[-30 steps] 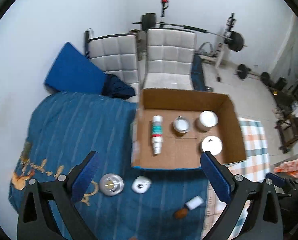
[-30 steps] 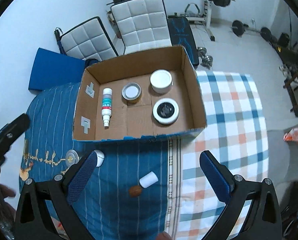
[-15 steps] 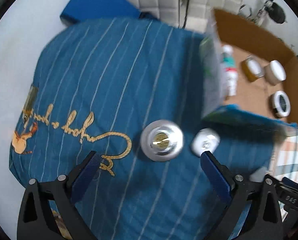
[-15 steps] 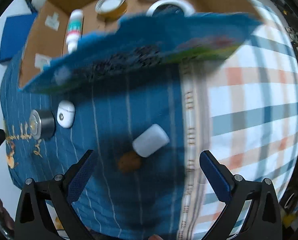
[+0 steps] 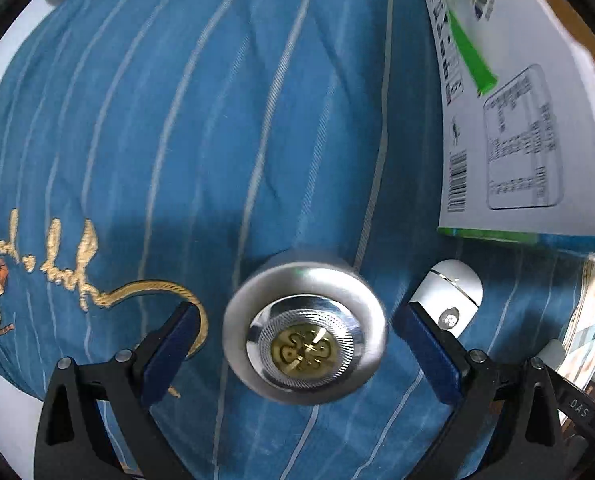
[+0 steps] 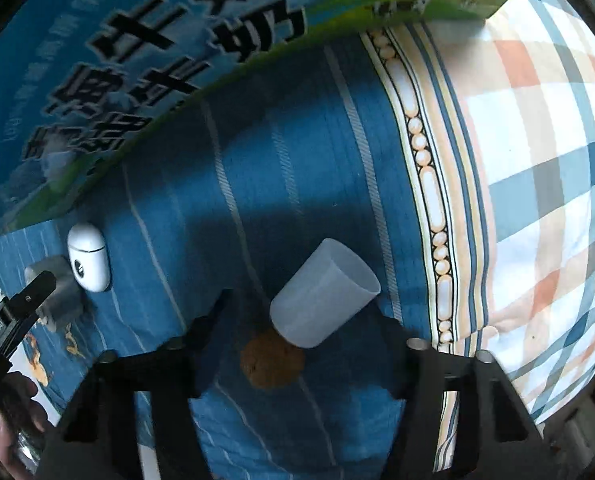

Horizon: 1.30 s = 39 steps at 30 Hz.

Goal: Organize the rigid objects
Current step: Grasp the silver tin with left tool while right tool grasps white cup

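silver jar (image 5: pixel 305 330) centred between wide-open left gripper (image 5: pixel 297 340) jaws, near the carton (image 5: pixel 509 112). white bottle (image 6: pixel 323 294) between closing right gripper (image 6: pixel 301 316) jaws, untouched yet. best squeezed squarely, then lifted straight up.

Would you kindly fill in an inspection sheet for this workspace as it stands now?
Surface: blue striped bedspread, beside a checked cloth.
Job's things: round silver metal jar upright; white oval plastic case beside it; white cylindrical bottle with brown cap lying down; printed cardboard box.
Clutter: nothing seen.
Grippers: left gripper open, straddling the jar without touching; right gripper closing around the bottle, pads not yet pressing.
Cables: nothing seen.
Surroundings: a hand at the frame edge.
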Motion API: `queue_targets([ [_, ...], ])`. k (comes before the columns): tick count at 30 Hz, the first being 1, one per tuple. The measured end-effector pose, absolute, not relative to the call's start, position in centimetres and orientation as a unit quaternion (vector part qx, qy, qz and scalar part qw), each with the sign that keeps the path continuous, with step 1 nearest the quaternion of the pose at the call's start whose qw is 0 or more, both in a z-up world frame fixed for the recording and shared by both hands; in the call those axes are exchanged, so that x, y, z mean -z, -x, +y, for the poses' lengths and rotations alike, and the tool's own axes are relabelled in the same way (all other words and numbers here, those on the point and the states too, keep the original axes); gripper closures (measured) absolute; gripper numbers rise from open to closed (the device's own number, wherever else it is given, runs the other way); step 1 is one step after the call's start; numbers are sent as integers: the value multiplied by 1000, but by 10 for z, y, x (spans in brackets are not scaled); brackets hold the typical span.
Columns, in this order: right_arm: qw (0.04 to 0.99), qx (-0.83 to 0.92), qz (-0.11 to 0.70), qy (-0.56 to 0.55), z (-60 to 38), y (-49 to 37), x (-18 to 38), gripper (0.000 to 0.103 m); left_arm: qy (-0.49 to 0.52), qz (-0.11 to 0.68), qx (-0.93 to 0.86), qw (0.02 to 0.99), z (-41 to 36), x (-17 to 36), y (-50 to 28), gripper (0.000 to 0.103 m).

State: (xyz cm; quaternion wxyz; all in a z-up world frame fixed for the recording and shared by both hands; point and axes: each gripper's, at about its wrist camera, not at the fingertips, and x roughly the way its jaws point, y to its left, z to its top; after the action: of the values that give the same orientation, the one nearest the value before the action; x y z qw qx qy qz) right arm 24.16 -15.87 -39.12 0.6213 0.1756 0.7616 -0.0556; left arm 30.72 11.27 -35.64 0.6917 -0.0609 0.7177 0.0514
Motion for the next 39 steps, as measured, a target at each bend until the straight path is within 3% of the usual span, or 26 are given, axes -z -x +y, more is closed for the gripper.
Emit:
queue_targets([
  [1, 625, 55, 760, -168, -157, -242, 390, 50, 64, 721, -46, 689, 112, 359, -308, 1],
  [2, 630, 51, 759, -154, -156, -242, 389, 60, 66, 722, -43, 687, 111, 361, -308, 4],
  [4, 630, 35, 764, -137, -154, -241, 389, 62, 71, 722, -37, 687, 110, 365, -307, 33],
  [11, 624, -12, 780, -54, -155, -216, 392, 66, 62, 714, -44, 696, 109, 362, -286, 34],
  [18, 610, -27, 792, -23, -170, -182, 394, 67, 56, 726, -13, 685, 55, 356, -219, 34],
  [24, 597, -37, 801, -38, -175, -161, 400, 67, 23, 747, 27, 664, -6, 371, -184, 33],
  [35, 592, -22, 798, -112, -204, -156, 404, 65, 30, 750, 5, 661, -37, 390, -183, 27],
  [37, 595, -15, 796, -108, -199, -161, 404, 65, 29, 743, -1, 669, -48, 387, -187, 34],
  [39, 603, -5, 792, -101, -201, -177, 405, 69, 36, 738, -1, 673, -51, 382, -186, 34],
])
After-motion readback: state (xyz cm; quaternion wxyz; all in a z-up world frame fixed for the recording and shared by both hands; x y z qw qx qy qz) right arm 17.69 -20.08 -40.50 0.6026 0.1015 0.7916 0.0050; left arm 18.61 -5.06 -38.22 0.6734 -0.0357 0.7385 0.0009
